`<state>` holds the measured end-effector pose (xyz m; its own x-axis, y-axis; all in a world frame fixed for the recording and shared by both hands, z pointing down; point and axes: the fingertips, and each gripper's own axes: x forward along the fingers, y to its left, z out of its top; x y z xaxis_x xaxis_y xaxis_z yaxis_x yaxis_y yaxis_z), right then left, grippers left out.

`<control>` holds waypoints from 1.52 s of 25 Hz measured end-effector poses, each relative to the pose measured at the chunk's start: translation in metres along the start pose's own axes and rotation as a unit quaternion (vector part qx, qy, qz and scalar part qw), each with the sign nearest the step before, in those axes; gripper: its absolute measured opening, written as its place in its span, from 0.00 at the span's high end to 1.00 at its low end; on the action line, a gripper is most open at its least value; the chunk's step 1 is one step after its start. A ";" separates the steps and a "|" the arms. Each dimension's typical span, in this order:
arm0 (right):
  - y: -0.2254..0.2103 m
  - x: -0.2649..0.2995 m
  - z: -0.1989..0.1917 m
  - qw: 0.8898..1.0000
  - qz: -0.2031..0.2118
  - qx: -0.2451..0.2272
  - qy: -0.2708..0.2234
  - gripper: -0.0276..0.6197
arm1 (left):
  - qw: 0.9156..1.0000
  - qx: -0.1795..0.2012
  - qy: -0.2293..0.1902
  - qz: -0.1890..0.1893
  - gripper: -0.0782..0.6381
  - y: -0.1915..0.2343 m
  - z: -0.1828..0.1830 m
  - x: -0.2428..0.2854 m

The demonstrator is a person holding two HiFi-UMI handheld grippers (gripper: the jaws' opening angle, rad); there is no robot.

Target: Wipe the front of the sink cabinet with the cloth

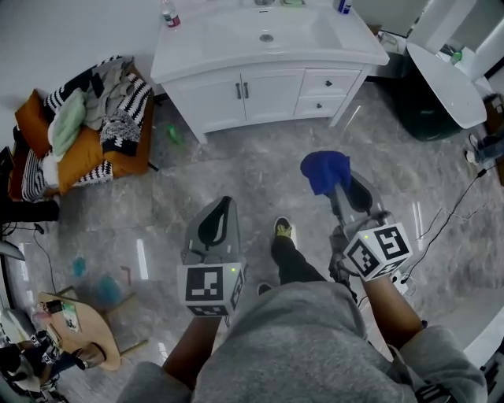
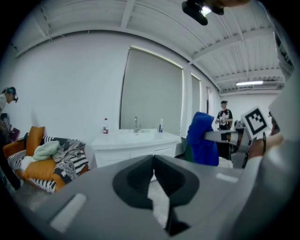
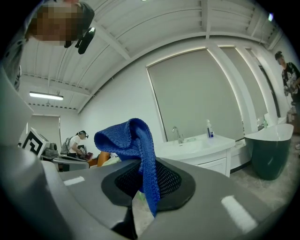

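Note:
The white sink cabinet stands against the far wall, a stretch of grey floor away from me; it also shows in the left gripper view as the cabinet and in the right gripper view as the cabinet. A blue knitted cloth is bunched at the tip of my right gripper, which is shut on it. In the right gripper view the cloth drapes over the closed jaws of the right gripper. My left gripper is held beside it, shut and holding nothing, its left gripper jaws meeting.
An orange sofa piled with clothes sits left of the cabinet. A white and dark green tub stands at the right, with cables on the floor. A bottle is on the countertop. A small wooden table is at lower left. My shoe points forward.

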<state>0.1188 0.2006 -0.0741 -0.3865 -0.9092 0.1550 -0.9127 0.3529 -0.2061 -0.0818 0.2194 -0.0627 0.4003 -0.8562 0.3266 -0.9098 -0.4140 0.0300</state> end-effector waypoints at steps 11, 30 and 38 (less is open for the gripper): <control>-0.043 0.056 0.022 0.999 0.039 0.030 -0.021 0.89 | 1.000 -0.009 0.009 0.024 0.88 0.016 0.024 0.062; -0.091 0.136 0.039 0.997 0.082 -0.005 0.014 0.87 | 0.998 0.009 0.024 0.055 0.88 0.023 0.060 0.142; -0.107 0.158 0.038 0.996 0.091 0.007 0.013 0.87 | 0.997 0.016 0.030 0.069 0.88 0.027 0.067 0.157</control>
<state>0.1605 0.0112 -0.0644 -0.5485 -0.8245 0.1391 -0.8255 0.5076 -0.2465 -0.0363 0.0527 -0.0735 0.2643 -0.8860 0.3810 -0.9511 -0.3050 -0.0495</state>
